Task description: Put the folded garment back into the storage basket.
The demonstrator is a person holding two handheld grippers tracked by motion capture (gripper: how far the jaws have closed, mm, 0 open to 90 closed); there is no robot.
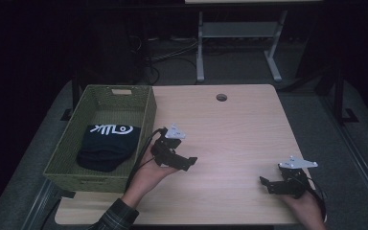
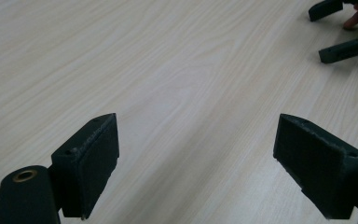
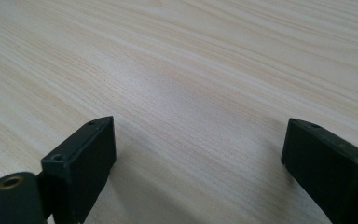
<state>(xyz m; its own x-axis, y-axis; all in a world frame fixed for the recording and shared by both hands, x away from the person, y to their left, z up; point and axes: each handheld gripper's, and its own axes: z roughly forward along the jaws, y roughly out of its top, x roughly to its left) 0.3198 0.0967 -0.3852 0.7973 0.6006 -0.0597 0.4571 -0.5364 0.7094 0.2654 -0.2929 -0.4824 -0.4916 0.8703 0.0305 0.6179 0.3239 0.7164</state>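
Observation:
My left gripper (image 1: 190, 163) rests low over the wooden table (image 1: 230, 129), just right of the green woven basket (image 1: 67, 158). Its jaws stand wide apart with bare wood between them, as the left gripper view (image 2: 196, 158) shows. My right gripper (image 1: 264, 184) sits near the table's front right corner, also open and holding nothing; in the right gripper view (image 3: 198, 163) only tabletop lies between its jaws. A folded black garment with white lettering (image 1: 108, 143) lies inside the basket. The right gripper (image 2: 338, 30) appears far off at the top right of the left gripper view.
The basket takes up the table's left side and overhangs its left edge. A round cable hole (image 1: 221, 97) sits near the table's far edge. Beyond the table stand a white desk frame (image 1: 235, 43) and cables on the dark floor.

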